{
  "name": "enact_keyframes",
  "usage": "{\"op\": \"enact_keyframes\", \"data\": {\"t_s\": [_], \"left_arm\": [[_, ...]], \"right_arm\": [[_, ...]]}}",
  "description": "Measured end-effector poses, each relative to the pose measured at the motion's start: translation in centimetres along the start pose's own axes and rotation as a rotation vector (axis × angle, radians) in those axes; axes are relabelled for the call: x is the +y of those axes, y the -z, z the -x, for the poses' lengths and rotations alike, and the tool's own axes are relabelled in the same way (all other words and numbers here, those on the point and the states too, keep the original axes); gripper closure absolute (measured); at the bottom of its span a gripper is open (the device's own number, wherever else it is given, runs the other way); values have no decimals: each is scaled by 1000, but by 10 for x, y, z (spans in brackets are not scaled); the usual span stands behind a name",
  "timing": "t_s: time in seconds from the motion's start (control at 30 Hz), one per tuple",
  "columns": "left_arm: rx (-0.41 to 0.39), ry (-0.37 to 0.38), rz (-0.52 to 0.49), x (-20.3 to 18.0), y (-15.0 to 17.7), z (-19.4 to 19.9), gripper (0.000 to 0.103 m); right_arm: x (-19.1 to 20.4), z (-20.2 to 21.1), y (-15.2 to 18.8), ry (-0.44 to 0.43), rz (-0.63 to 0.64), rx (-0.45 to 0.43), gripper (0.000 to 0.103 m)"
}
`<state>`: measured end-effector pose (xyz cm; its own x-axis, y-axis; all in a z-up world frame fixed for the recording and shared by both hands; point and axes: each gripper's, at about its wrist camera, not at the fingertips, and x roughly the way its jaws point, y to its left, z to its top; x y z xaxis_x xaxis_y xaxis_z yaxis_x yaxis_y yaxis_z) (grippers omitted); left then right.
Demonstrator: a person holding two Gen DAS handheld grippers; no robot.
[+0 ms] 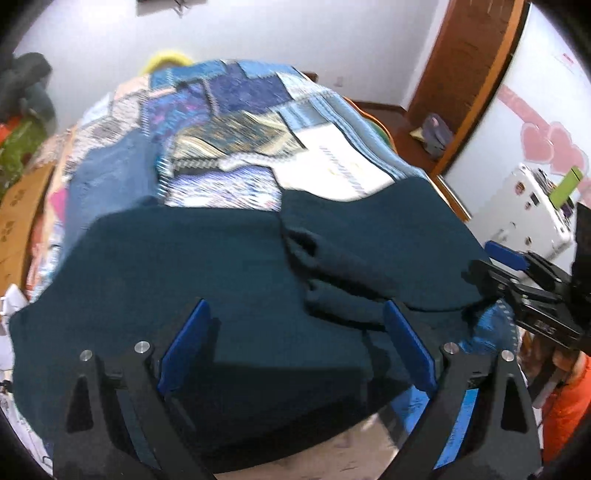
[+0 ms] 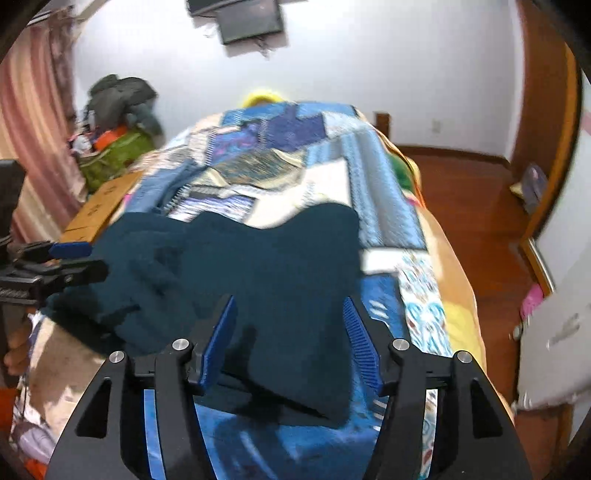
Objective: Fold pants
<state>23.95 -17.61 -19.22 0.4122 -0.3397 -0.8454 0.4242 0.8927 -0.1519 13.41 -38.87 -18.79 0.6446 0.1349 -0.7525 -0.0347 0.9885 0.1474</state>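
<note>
Here, my left gripper has its blue pads spread wide above the dark teal pants, nothing pinched. The pants lie flat across the near end of the bed, on a patchwork quilt of blue squares. My left view alone shows a white box at three o'clock and the bunched fold at the middle of the pants. My right view alone shows a pink curtain at nine o'clock and a wall screen at twelve. My right gripper stands apart too, ridged pads clear of the soft cloth beneath.
</note>
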Motion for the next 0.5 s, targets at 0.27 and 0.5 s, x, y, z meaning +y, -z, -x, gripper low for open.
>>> {"op": "enact_keyframes", "data": {"t_s": [0.27, 0.5], "left_arm": [[104, 120, 39, -22, -4, -36, 12], [137, 169, 142, -12, -26, -57, 26]], "right_arm": [[-16, -11, 16, -42, -57, 52, 44], [-21, -12, 23, -69, -73, 62, 44]]}}
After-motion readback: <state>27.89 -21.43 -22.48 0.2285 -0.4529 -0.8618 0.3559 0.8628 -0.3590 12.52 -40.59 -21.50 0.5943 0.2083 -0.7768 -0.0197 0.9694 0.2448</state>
